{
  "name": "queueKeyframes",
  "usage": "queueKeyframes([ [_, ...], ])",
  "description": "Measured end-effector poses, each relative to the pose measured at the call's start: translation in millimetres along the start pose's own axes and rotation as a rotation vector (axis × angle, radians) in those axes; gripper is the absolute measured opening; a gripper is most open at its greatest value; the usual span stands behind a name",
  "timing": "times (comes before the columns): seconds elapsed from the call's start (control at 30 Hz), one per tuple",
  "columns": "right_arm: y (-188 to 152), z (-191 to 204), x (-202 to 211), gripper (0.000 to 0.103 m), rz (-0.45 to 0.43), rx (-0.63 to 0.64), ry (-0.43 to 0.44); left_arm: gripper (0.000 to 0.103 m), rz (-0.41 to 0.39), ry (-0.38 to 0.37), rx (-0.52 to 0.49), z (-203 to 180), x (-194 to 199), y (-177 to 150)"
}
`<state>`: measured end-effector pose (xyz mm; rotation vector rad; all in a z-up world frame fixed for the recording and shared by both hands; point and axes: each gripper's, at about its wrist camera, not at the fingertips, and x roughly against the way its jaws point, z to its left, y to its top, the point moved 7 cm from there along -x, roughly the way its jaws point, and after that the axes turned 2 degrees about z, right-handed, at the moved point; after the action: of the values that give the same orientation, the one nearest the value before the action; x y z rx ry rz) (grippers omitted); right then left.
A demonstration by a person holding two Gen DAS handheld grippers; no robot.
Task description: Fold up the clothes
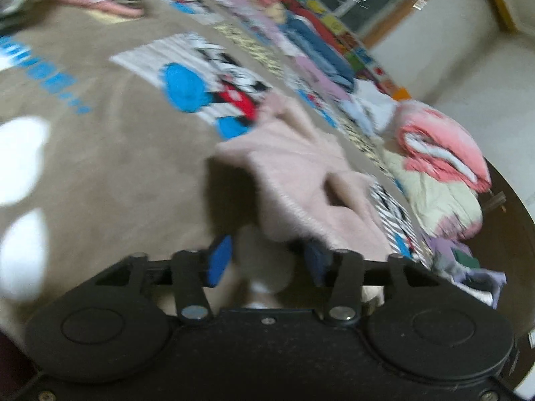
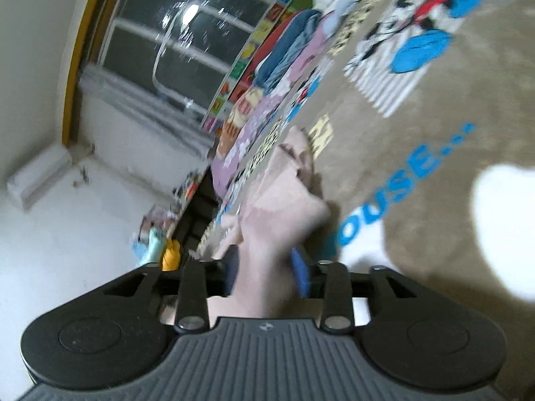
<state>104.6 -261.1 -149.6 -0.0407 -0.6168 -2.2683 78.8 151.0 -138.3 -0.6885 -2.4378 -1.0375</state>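
Both grippers are gripping one pale pink garment above a brown cartoon-print blanket. The right gripper is clamping its jaws on a bunched pink edge. The left gripper is showing its blue pads apart with pink cloth draping over the right one; blur makes it hard to tell whether they are pinching. The garment is hanging crumpled, its far end resting on the blanket near the mouse print. Judging by this, pulling the two held points apart evenly, keeping the edge taut and low over the blanket, should be giving a flat layer for folding.
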Motion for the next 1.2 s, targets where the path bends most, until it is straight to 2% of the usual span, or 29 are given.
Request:
queueKeyframes([
  [0.1, 0.2, -4.8, 3.9, 0.05, -0.015, -0.019, -0.013, 0.056, -0.014, 0.006, 0.063, 8.5, 12.2, -0.2],
  [0.13, -1.3, -4.3, 2.3, 0.054, -0.01, -0.017, -0.021, 0.056, -0.017, 0.008, 0.076, 9.2, 15.0, -0.3],
  [0.2, -6.9, -4.9, -1.8, 0.06, 0.012, -0.013, -0.051, 0.058, -0.022, 0.012, 0.085, 8.3, 19.3, -1.7],
  [0.23, -10.3, -5.5, -4.2, 0.061, 0.024, -0.014, -0.066, 0.064, -0.023, 0.008, 0.082, 7.1, 21.0, -2.5],
  [0.27, -15.4, -7.1, -7.9, 0.062, 0.041, -0.025, -0.08, 0.065, -0.027, 0.004, 0.081, 6.4, 22.5, -3.4],
  [0.47, -45.1, -6.8, -30.4, 0.068, 0.129, -0.062, -0.144, 0.066, -0.022, -0.023, 0.153, 13.1, 15.5, -9.6],
  [0.6, -57.1, 0.0, -39.9, 0.069, 0.125, 0.0, -0.178, 0.066, -0.015, -0.018, 0.154, 10.3, 0.2, -14.5],
  [0.77, -60.1, 2.5, -50.4, 0.066, 0.094, 0.077, -0.203, 0.066, -0.021, -0.009, 0.133, 3.1, -19.1, -17.5],
  [0.93, -57.7, 0.9, -63.0, 0.051, 0.072, 0.154, -0.23, 0.066, -0.029, 0.002, 0.106, -4.7, -37.6, -20.6],
  [1.0, -57.1, 1.5, -67.8, 0.049, 0.07, 0.183, -0.231, 0.066, -0.039, 0.009, 0.071, -9.0, -41.2, -22.9],
  [1.03, -57.4, 2.0, -69.9, 0.044, 0.069, 0.197, -0.231, 0.066, -0.043, 0.013, 0.052, -10.7, -42.8, -23.8],
  [1.07, -57.7, 3.0, -71.7, 0.039, 0.068, 0.21, -0.23, 0.064, -0.047, 0.02, 0.028, -12.4, -43.6, -24.7],
  [1.1, -57.0, 4.7, -71.8, 0.025, 0.066, 0.225, -0.233, 0.044, -0.046, 0.024, 0.003, -14.5, -44.5, -25.7],
  [1.13, -56.4, 6.4, -72.0, 0.016, 0.063, 0.24, -0.235, 0.025, -0.034, 0.022, -0.015, -16.1, -46.6, -26.9],
  [1.17, -55.7, 8.1, -72.1, 0.016, 0.06, 0.255, -0.237, 0.023, -0.028, 0.023, -0.033, -18.3, -45.7, -27.6],
  [1.2, -54.3, 10.5, -71.4, 0.013, 0.055, 0.271, -0.241, 0.017, -0.037, 0.028, -0.058, -21.8, -41.4, -27.2],
])
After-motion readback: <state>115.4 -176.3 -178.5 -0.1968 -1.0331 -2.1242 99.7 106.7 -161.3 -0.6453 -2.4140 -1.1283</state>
